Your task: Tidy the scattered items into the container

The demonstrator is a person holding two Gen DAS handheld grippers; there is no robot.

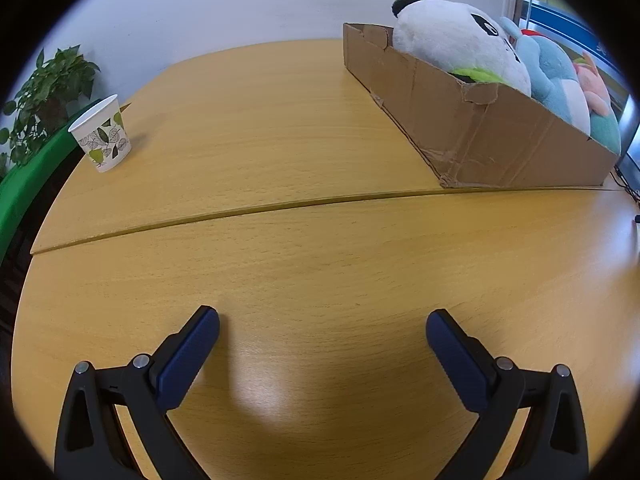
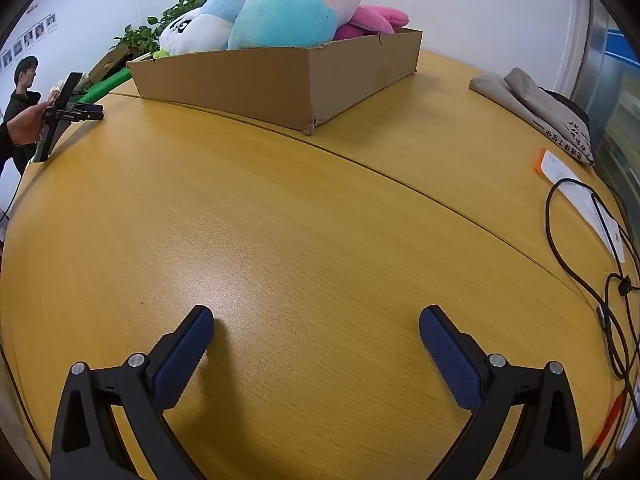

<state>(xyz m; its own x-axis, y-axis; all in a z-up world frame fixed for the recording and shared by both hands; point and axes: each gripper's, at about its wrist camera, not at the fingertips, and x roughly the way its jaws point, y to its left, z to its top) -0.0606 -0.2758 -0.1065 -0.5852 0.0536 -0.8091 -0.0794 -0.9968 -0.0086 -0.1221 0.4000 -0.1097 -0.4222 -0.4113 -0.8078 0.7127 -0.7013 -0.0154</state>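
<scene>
Both tools empty and spread wide: left tool (image 1: 322,326) low over the bare yellow wood-grain bench (image 1: 320,248), right tool (image 2: 316,320) likewise, nothing between the blue pads of either

Shallow brown cardboard box (image 1: 500,136) at about 1 o'clock in the left wrist view, at 12 o'clock in the right wrist view, already heaped with plush toys: white-and-black panda plush (image 1: 452,36), light-blue plush (image 2: 280,16), magenta plush (image 2: 372,20)

Judged near the end, or between picks

Only loose candidate in view: white paper cup with green leaf print (image 1: 102,134), upright at 10 o'clock near the bench edge, well apart from the box

Next move, if the cup counts: left tool out to 10 o'clock, gentle squeeze on the thin wall to avoid crushing
</scene>
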